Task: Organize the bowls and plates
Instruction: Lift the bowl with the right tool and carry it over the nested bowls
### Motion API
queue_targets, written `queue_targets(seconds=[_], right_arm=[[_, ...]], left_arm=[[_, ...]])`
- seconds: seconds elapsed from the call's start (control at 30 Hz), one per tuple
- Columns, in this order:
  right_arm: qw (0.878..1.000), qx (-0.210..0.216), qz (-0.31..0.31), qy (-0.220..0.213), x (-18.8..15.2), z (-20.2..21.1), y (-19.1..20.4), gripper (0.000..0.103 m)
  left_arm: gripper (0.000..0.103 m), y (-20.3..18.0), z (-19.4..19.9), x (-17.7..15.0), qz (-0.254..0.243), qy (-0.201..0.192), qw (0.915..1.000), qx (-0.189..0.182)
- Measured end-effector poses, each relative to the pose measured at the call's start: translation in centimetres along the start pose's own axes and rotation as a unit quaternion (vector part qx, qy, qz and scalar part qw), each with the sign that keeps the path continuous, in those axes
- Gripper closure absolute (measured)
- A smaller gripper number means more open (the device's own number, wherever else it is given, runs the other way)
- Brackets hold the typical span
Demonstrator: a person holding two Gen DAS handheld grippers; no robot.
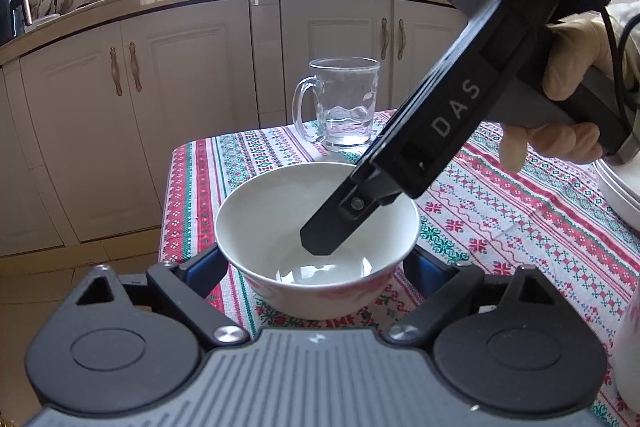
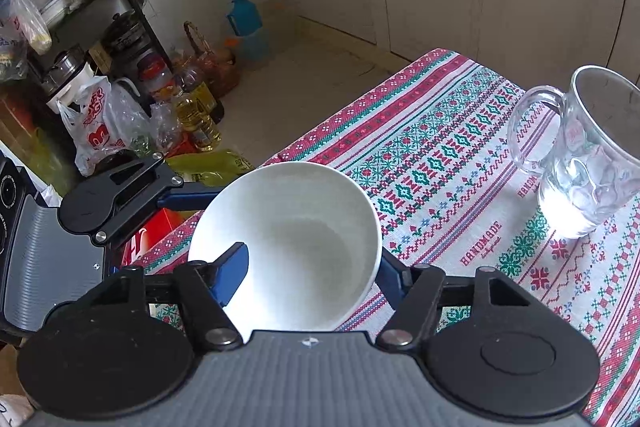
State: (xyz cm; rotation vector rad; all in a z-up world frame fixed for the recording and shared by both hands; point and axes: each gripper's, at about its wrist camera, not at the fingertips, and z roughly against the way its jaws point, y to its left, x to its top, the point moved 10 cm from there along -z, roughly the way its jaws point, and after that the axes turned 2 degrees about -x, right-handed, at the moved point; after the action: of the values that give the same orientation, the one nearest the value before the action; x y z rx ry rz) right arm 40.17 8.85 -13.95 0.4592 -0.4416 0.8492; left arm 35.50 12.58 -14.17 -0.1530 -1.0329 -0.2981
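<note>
A white bowl (image 1: 316, 227) sits near the corner of a table covered with a red, green and white patterned tablecloth (image 1: 500, 211). The left gripper (image 1: 316, 263) has its two fingers spread wide, one on each side of the bowl's outer wall; whether the blue pads press the wall cannot be told. The right gripper (image 1: 320, 239), held in a gloved hand (image 1: 560, 115), reaches down from the upper right with one finger inside the bowl. In the right wrist view that gripper (image 2: 308, 267) straddles the bowl (image 2: 296, 247) rim: one blue finger (image 2: 232, 275) lies inside against the wall, the other outside, so the claw stands apart across the rim, and a firm clamp cannot be confirmed. A glass mug (image 1: 340, 103) stands upright behind the bowl, apart from it. White dishes (image 1: 618, 187) show at the table's right edge.
</note>
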Motion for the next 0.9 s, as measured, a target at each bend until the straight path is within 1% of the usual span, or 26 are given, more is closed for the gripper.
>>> queue_targets(seconds=[0.17, 0.4, 0.53, 0.73, 0.9], right_arm=[[1.000, -0.003, -0.001, 0.001, -0.1, 0.1, 0.2, 0.030], [1.000, -0.002, -0.001, -0.006, -0.5, 1.7, 1.0, 0.030], [1.000, -0.004, 0.005, -0.013, -1.1, 3.3, 2.2, 0.030], [1.000, -0.006, 0.020, -0.016, -2.9, 6.1, 4.7, 0.030], [1.000, 0.003, 0.023, -0.020, -4.5, 8.6, 6.9, 0.030]], left_arm=[[0.009, -0.3, 0.2, 0.1, -0.005, 0.003, 1.0000, 0.002], [0.009, -1.2, 1.7, 0.9, -0.019, 0.001, 0.9998, 0.002], [0.009, -2.2, 3.4, 1.3, -0.024, 0.002, 0.9997, 0.000], [0.009, -4.3, 6.6, 1.5, -0.031, 0.008, 0.9995, -0.004], [0.009, -6.2, 9.4, 1.8, -0.035, 0.007, 0.9993, -0.011]])
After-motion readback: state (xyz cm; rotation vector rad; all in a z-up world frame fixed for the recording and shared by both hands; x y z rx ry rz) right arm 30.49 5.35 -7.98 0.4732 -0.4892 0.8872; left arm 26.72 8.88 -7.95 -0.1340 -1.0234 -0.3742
